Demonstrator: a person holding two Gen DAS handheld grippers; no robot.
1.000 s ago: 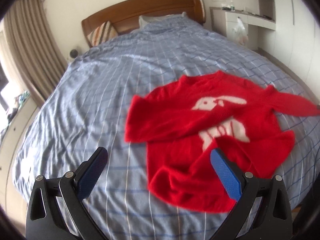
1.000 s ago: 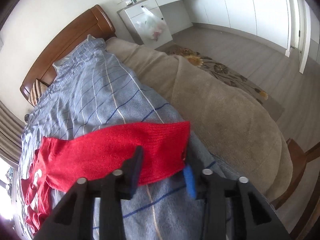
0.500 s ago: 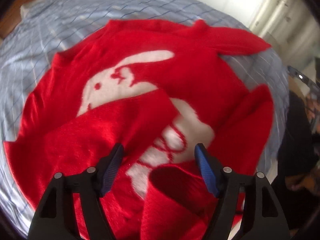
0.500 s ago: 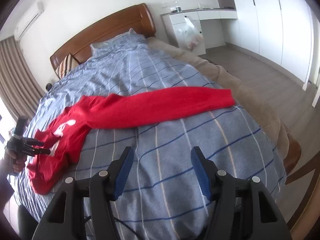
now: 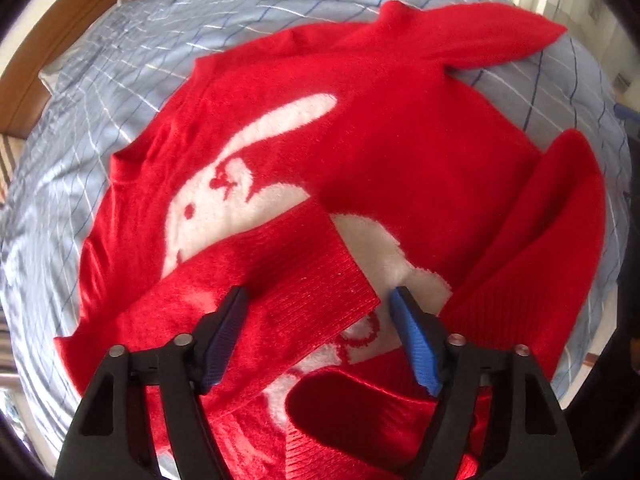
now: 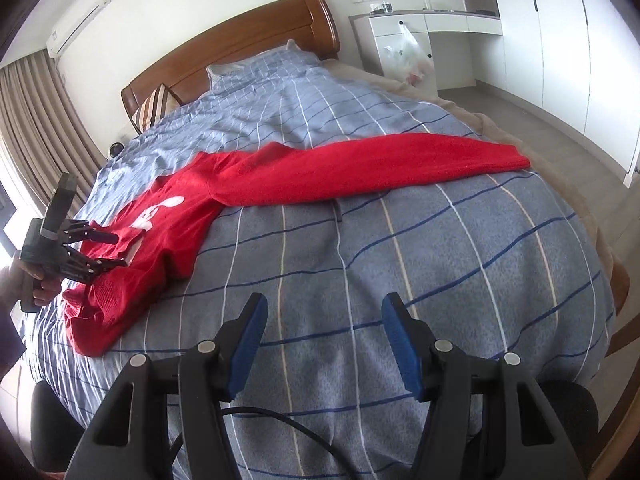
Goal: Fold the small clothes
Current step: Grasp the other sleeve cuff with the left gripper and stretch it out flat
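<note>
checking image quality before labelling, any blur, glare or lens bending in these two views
Left wrist view: the red sweater is soft with motion blur and the bedspread streaks. Right wrist view: sharp, fisheye bulges the bedspread's lines, and the window at the left edge is blown out.

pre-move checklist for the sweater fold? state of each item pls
1. Sweater lies front up on the bed, white rabbit showing: ok.
2. One sleeve cuff already folded across the chest: ok.
3. Left gripper over that cuff, jaws closing, pads not pressing cloth: ok.
4. Other sleeve stretched out flat to the side, not yet folded: not ok.
5. Right gripper open, nothing between its fingers, only bed cover below, sleeve well away from it: not ok for a grasp yet.
6. Hem at the near edge looks bunched and doubled over: not ok.
</note>
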